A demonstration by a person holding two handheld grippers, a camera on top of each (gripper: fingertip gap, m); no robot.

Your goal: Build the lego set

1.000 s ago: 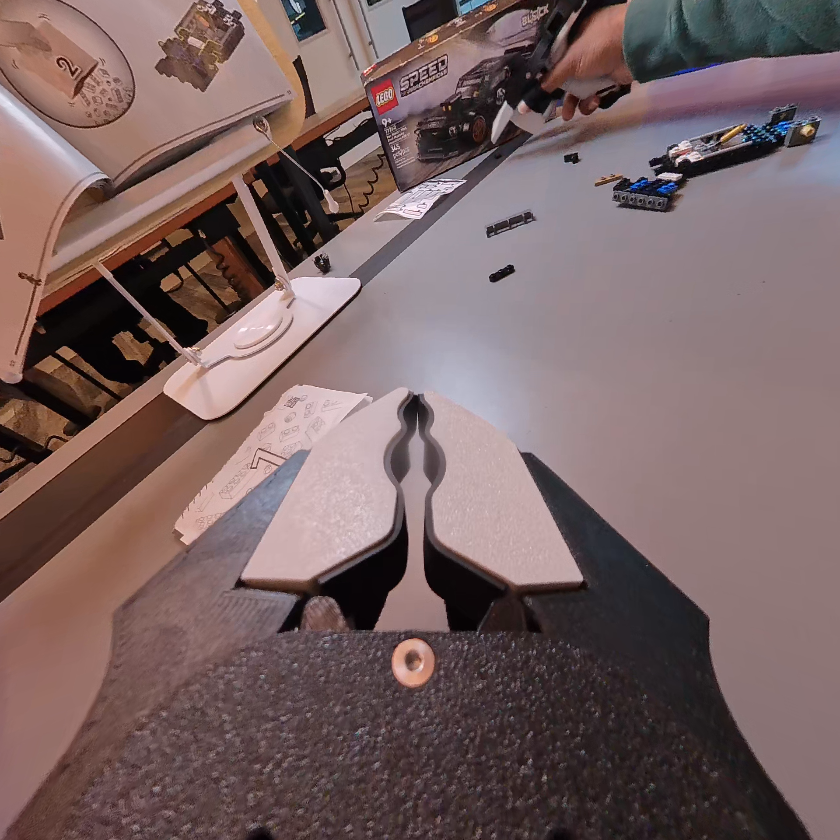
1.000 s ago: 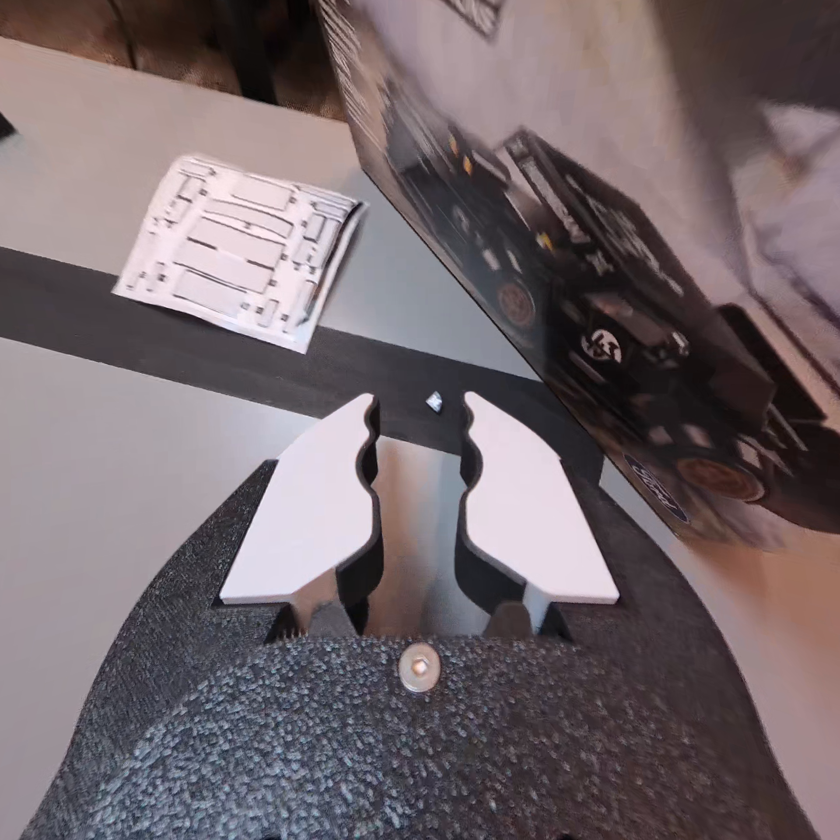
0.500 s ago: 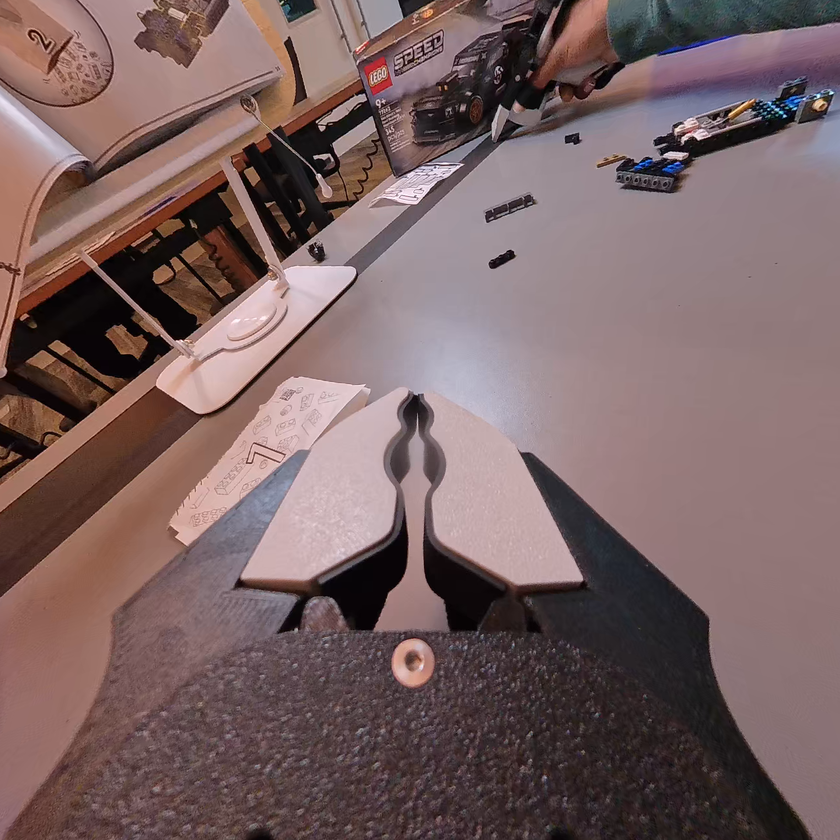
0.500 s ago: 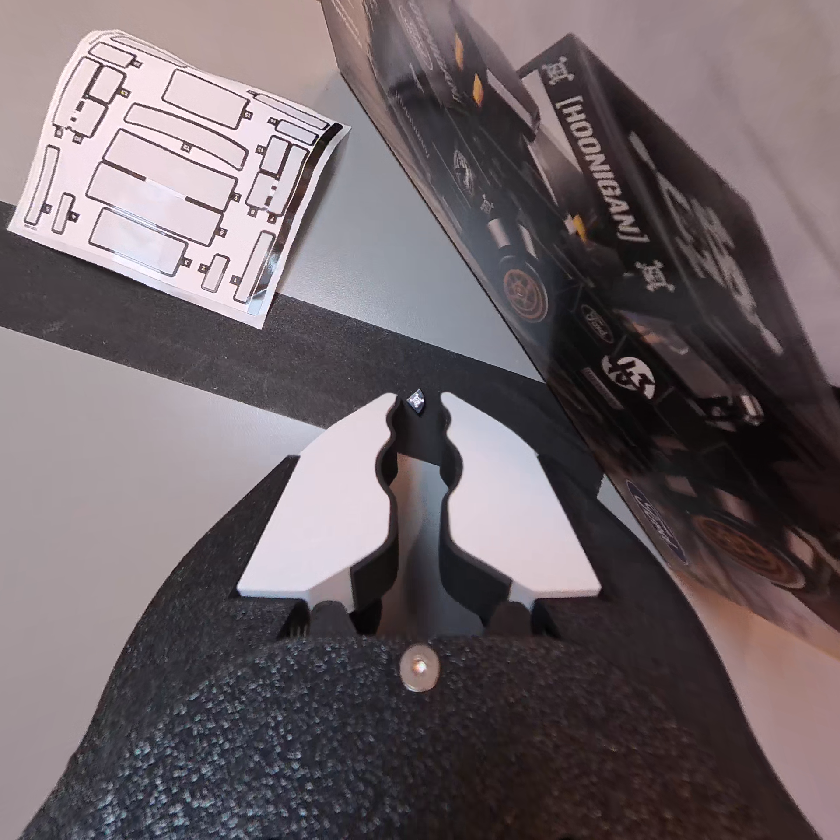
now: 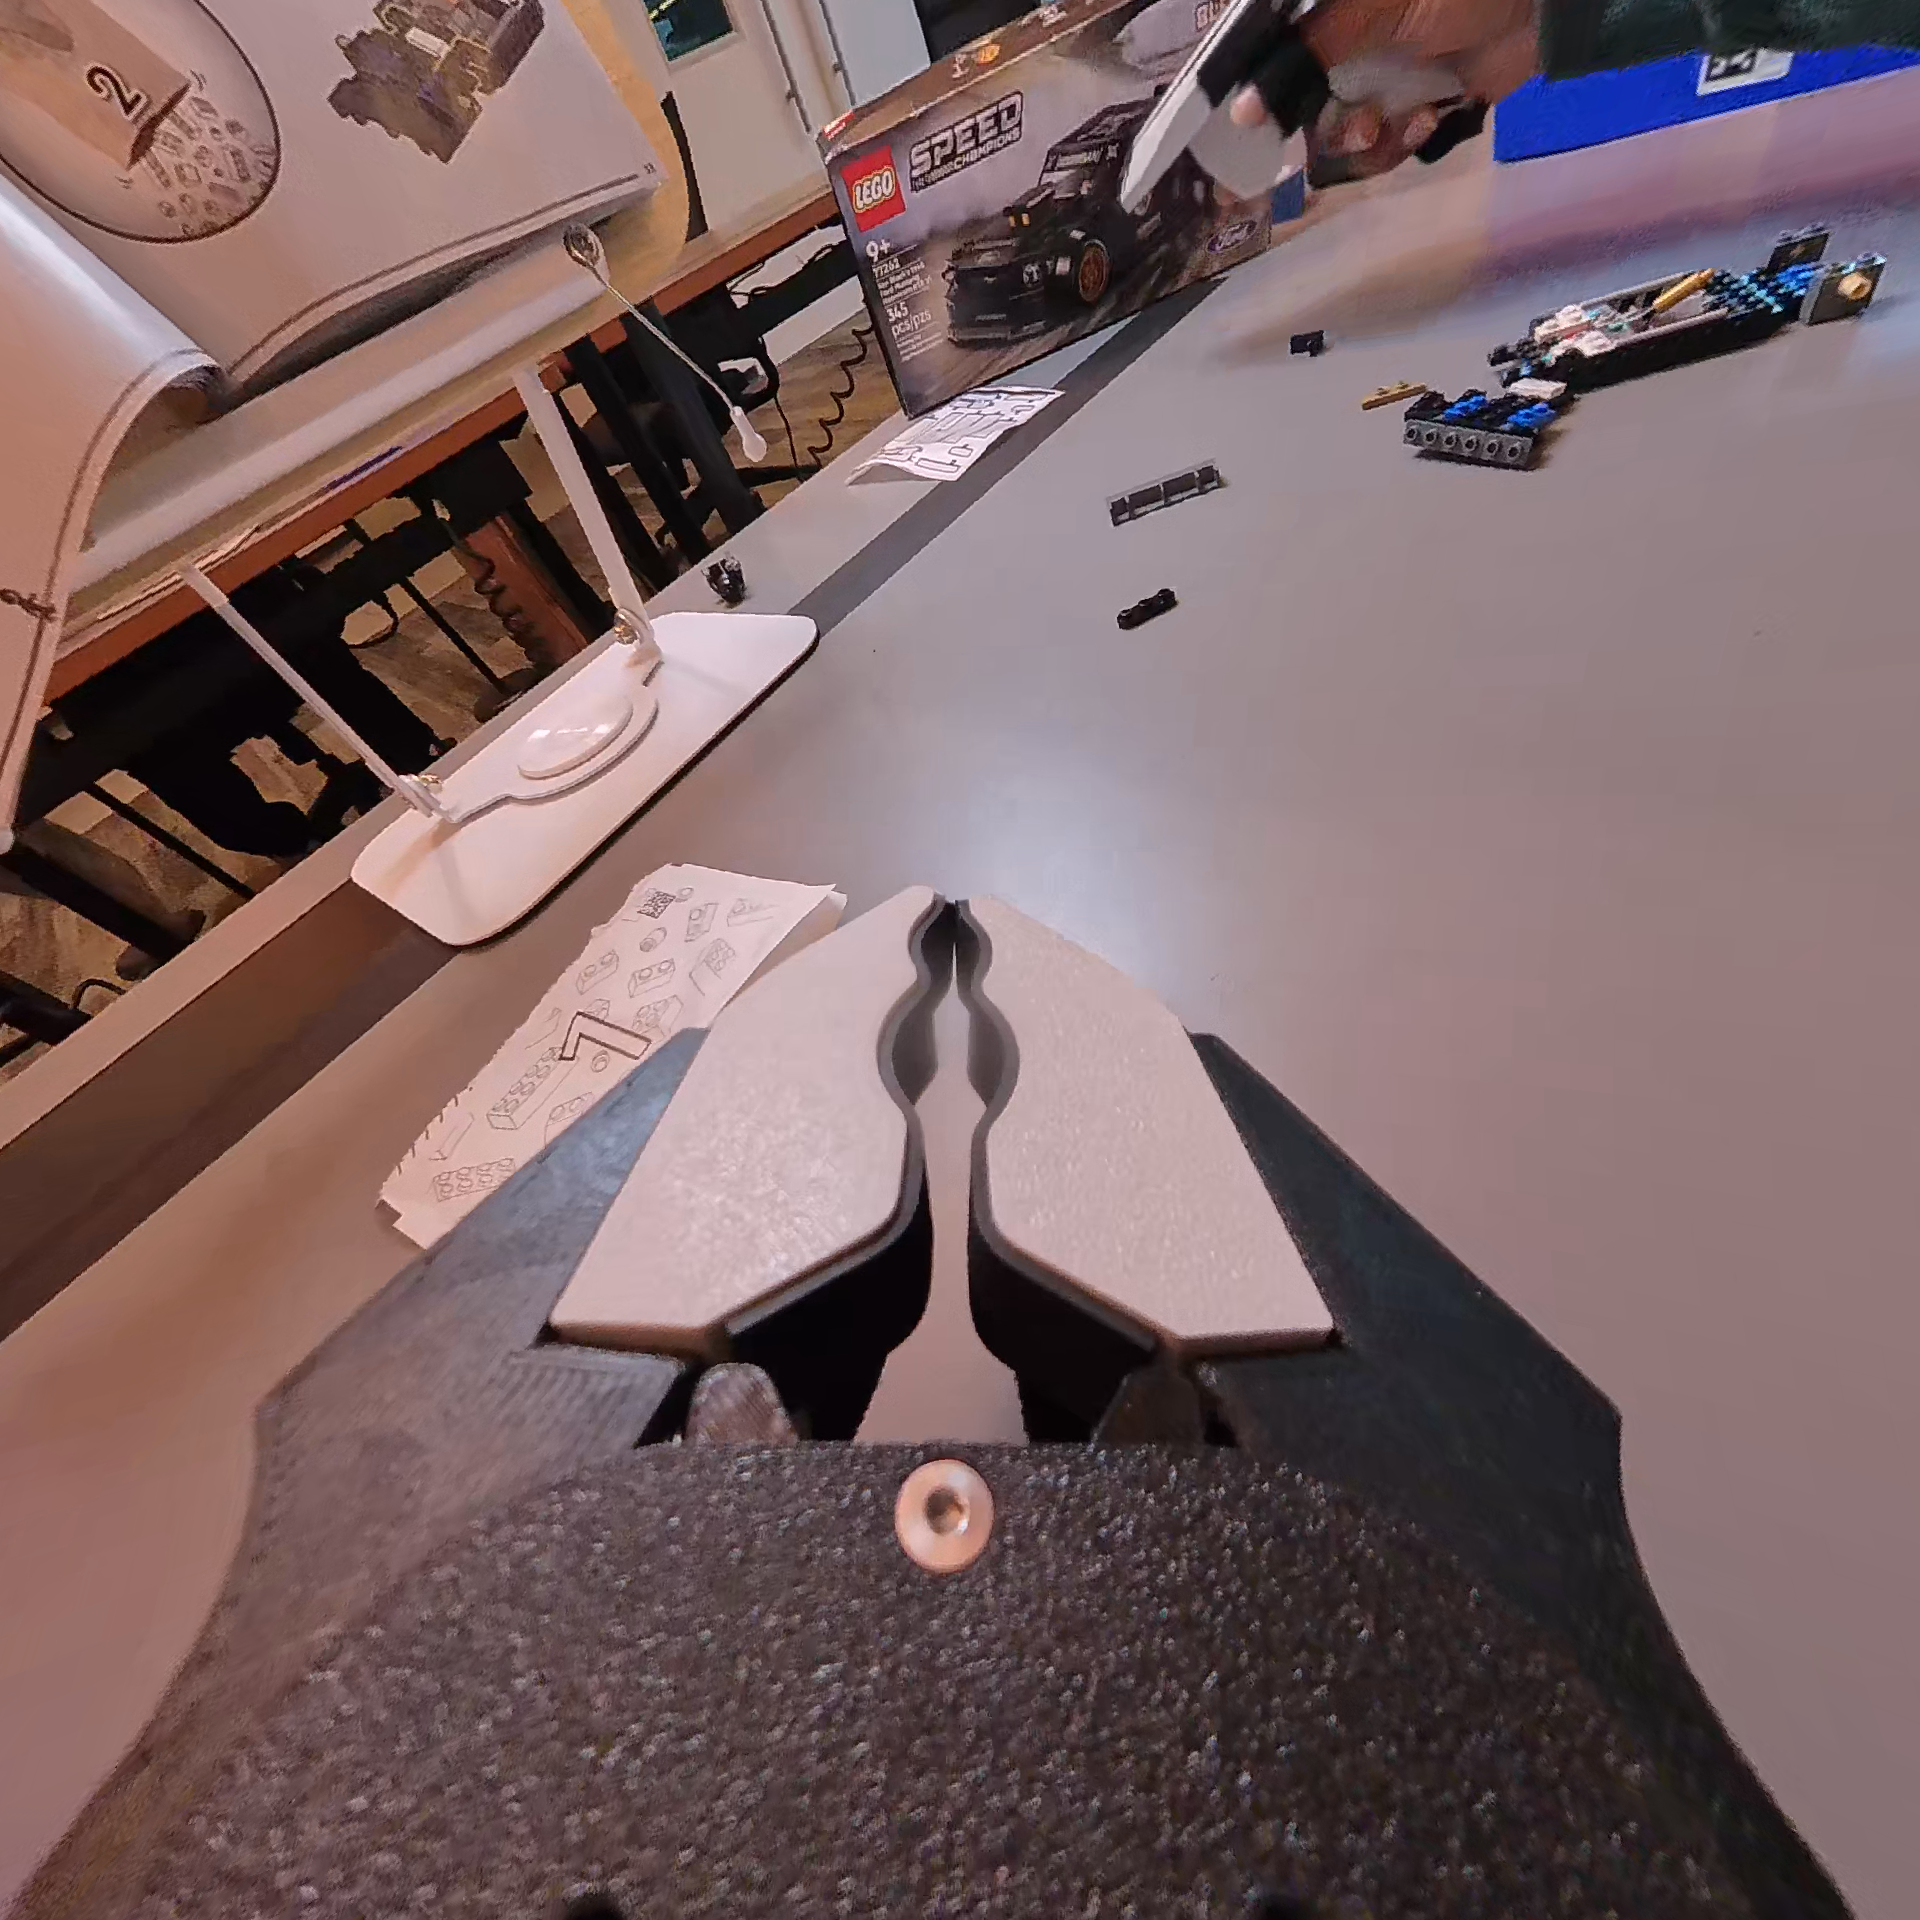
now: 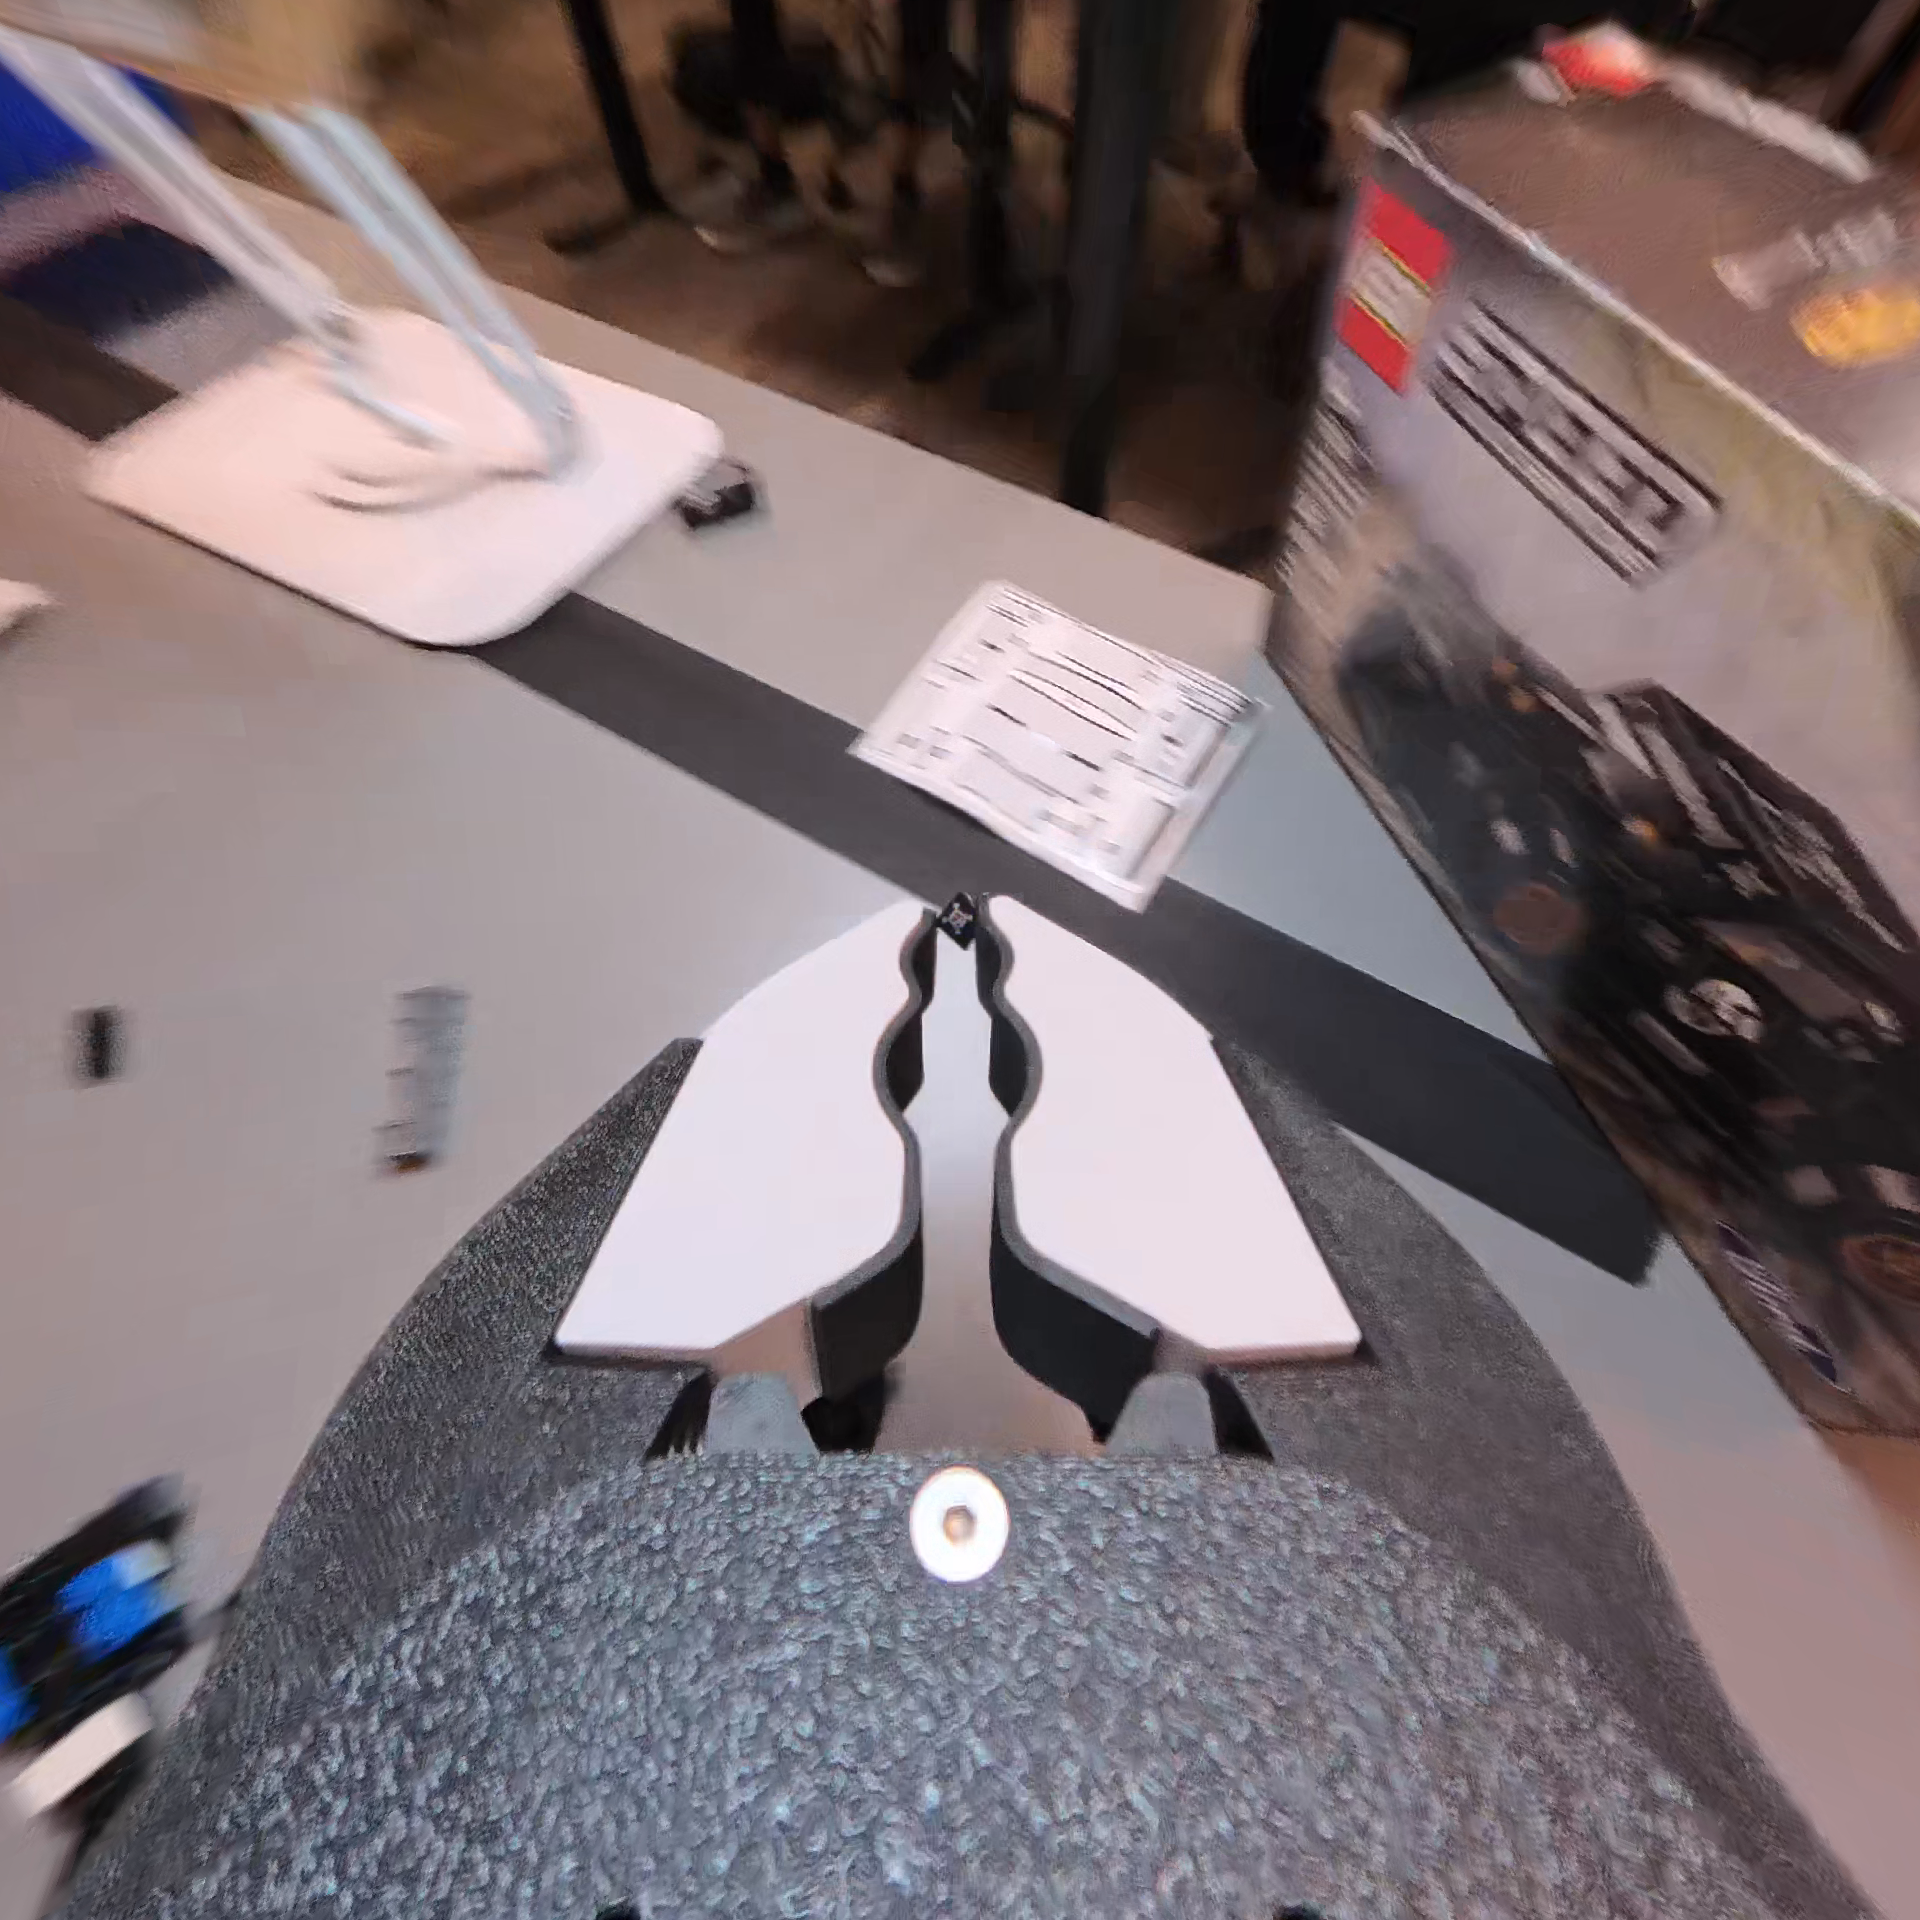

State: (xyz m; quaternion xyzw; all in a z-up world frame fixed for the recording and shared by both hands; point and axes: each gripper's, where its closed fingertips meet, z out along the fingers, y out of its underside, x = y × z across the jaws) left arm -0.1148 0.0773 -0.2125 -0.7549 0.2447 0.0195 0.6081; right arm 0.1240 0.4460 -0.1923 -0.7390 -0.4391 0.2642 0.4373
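Note:
My right gripper [image 6: 961,920] is shut on a tiny black brick piece [image 6: 960,922] with a pale mark, pinched at its fingertips and held above the grey table [image 6: 312,831]. It also shows far off in the left wrist view [image 5: 1195,145], held by a hand near the black toy box [image 5: 1049,260]. My left gripper [image 5: 953,914] is shut and empty, low over the table [image 5: 1455,935], beside a printed leaflet [image 5: 613,1039]. A partly built black and blue brick model [image 5: 1662,322] lies at the far right.
A white book stand [image 5: 582,769] holds an open instruction booklet [image 5: 260,156] at the left. A sticker sheet [image 6: 1060,738] lies by the box [image 6: 1610,779] on a black strip. Small loose bricks [image 5: 1164,488] and a blue and grey block [image 5: 1475,426] lie mid-table. The left gripper's tips are roughly 45 cm from the right gripper's.
My right gripper closed on the tiny black piece, lifted it off the black strip and swung away from the box. My left gripper stayed shut and shifted only slightly.

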